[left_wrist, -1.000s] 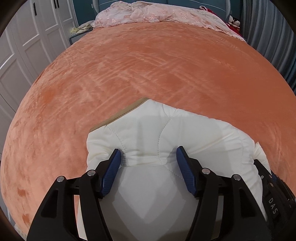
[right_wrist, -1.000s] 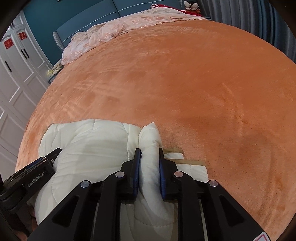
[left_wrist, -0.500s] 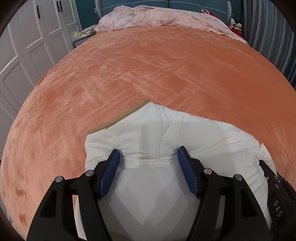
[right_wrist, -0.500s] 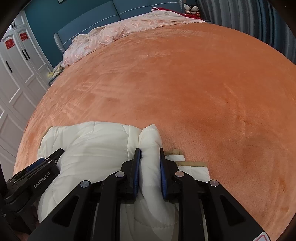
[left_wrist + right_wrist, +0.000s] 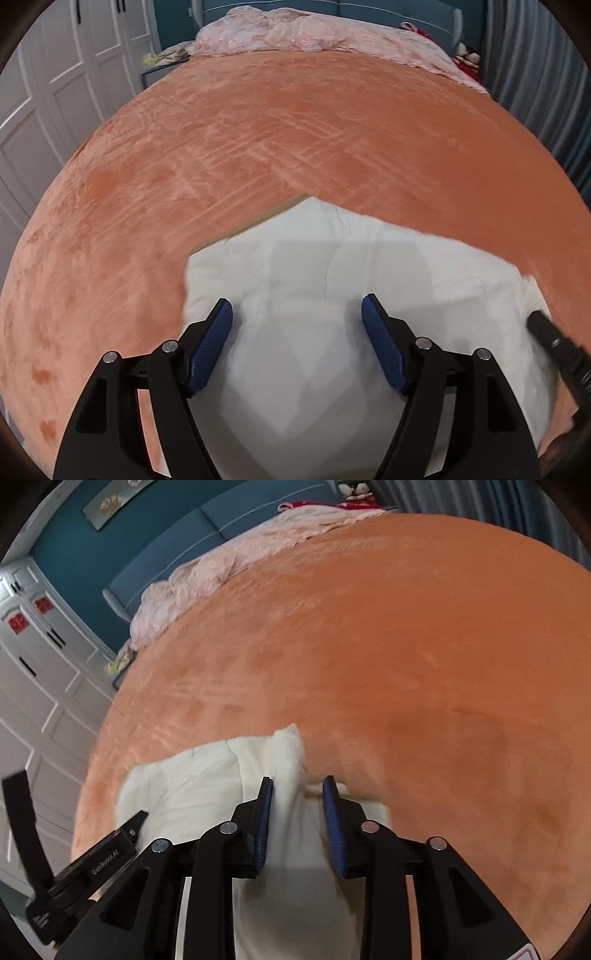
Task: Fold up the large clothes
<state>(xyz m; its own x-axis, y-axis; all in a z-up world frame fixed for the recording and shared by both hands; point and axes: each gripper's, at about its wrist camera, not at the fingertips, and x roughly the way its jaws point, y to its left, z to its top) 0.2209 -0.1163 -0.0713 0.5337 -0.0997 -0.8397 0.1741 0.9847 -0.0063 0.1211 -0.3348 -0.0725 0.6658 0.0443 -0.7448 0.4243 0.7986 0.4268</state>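
Note:
A cream quilted padded garment lies folded on the orange bed cover, near its front edge; it also shows in the right wrist view. My left gripper is open, its blue pads wide apart just above the garment. My right gripper is open over a raised fold of the garment, and the pads no longer pinch it. The left gripper's body shows at lower left in the right wrist view; the right one's edge shows at lower right in the left wrist view.
The orange plush bed cover spreads far ahead and to both sides. A crumpled pink lace blanket lies at the headboard. White wardrobe doors stand to the left, grey curtains to the right.
My right gripper has opened and let go of the garment's fold, and has tilted and lifted. My left gripper stays open and has risen slightly.

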